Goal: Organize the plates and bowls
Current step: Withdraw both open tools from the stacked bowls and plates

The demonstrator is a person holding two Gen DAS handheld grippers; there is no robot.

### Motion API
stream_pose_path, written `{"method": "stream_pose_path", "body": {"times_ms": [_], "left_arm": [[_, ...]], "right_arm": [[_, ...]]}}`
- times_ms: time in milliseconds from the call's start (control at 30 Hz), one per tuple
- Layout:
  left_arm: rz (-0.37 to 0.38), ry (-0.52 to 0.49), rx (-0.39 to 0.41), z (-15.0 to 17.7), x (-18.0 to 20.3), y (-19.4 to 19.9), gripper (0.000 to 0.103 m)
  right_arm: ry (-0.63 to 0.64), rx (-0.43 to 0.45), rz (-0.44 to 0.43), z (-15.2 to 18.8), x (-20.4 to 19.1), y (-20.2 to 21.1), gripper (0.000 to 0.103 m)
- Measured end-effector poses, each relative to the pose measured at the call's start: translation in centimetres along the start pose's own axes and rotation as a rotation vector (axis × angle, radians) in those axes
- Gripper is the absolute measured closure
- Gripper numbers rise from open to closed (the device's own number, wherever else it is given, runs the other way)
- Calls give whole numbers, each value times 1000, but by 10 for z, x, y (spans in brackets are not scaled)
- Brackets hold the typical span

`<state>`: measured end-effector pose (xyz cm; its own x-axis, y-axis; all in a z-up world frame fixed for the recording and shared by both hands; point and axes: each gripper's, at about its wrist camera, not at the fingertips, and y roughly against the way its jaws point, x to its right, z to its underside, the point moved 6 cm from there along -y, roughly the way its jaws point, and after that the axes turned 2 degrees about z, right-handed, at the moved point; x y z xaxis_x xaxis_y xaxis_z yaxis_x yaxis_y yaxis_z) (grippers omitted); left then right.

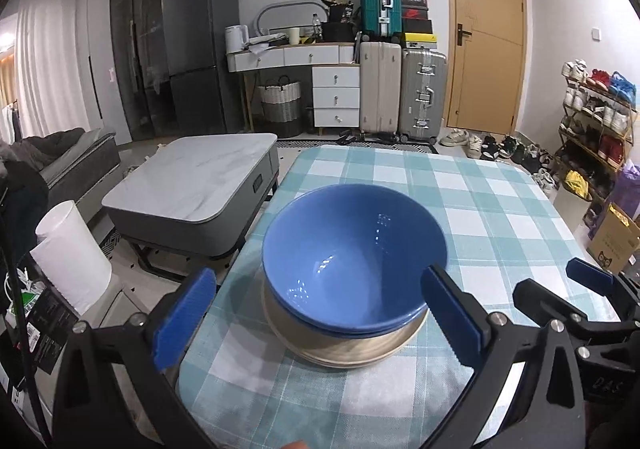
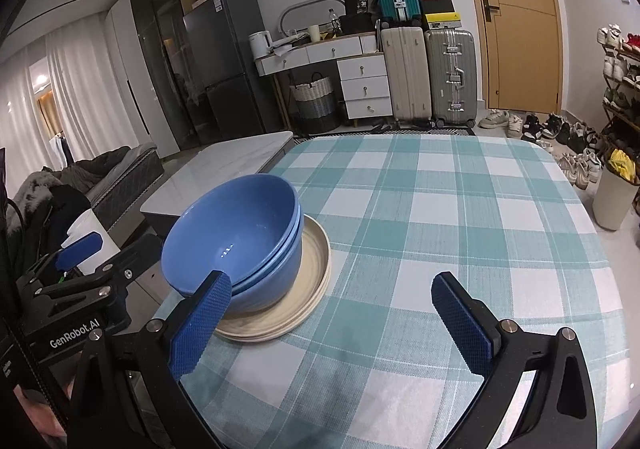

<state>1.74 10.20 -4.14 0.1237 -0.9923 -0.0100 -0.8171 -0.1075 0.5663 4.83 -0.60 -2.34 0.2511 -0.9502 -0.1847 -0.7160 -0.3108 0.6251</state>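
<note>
Nested blue bowls [image 1: 348, 257] [image 2: 236, 237] sit on a stack of cream plates [image 1: 344, 349] [image 2: 308, 281] near the left edge of the checked table [image 1: 500, 217] [image 2: 460, 209]. My left gripper [image 1: 320, 321] is wide open, its blue pads on either side of the stack without touching it. Over bare cloth to the right of the stack, my right gripper [image 2: 332, 323] stands open and holds nothing. The right gripper [image 1: 560, 285] also shows at the right of the left wrist view, and the left gripper [image 2: 80, 249] at the left of the right wrist view.
A grey marble-topped coffee table [image 1: 192, 185] stands just left of the table. A white paper roll [image 1: 72, 253] is at the lower left. Suitcases [image 1: 400, 89], drawers and a door line the far wall; a shoe rack [image 1: 596, 117] stands at the right.
</note>
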Motion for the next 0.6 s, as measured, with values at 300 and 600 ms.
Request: {"method": "stream_pose_path", "body": {"times_ms": [300, 600], "left_arm": [[-12, -47, -3, 4, 7, 2, 0], [50, -26, 32, 4, 9, 9, 0]], "right_arm": [[21, 1, 11, 3, -3, 3, 1], [-21, -25, 3, 10, 5, 3, 1]]}}
